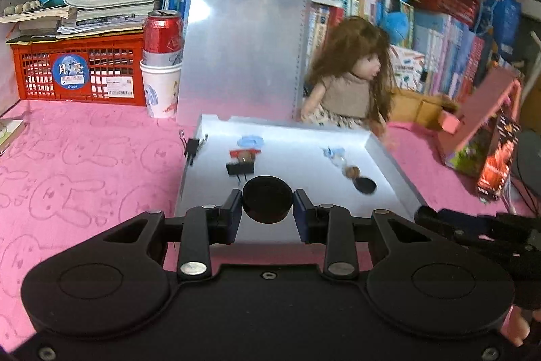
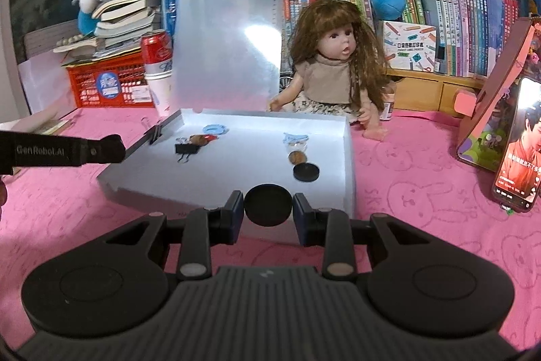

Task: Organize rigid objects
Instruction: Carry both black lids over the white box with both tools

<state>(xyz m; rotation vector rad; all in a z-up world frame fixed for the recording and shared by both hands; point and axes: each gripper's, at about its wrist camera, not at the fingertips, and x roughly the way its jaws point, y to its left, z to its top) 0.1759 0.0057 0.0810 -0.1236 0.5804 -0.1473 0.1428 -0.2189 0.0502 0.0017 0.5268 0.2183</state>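
Through the left wrist camera, I saw my left hand-held gripper [image 1: 267,204] clenched on a black disc [image 1: 267,199], its blue pads pressed against the disc's two sides. It hovered over the near end of the open white box [image 1: 389,158], whose lid with a metal clip stood upright behind. Inside the box lay a black binder clip [image 1: 240,169], a brown nut-like piece with a red scrap beside a pale blue ring [image 1: 249,141], a second blue ring [image 1: 333,153] by another brown piece, and one more black disc [image 1: 366,184] toward the right wall. A further binder clip [image 1: 193,148] was clamped on the left rim. This view was blurred, so small details escaped me.

Through the right wrist camera, my right hand-held gripper [image 2: 268,206] likewise gripped a black disc [image 2: 268,205] between its pads, just short of the box's near wall [image 2: 348,158]. The same items sat in the box, the loose disc [image 2: 306,172] near the right wall. The left tool's arm reached in from the left edge.

I judged the sorting partly done: several pieces were already boxed, two discs were in hand and not yet set down. The pink surface [image 2: 422,208] around the box showed no other loose small pieces that I could make out.
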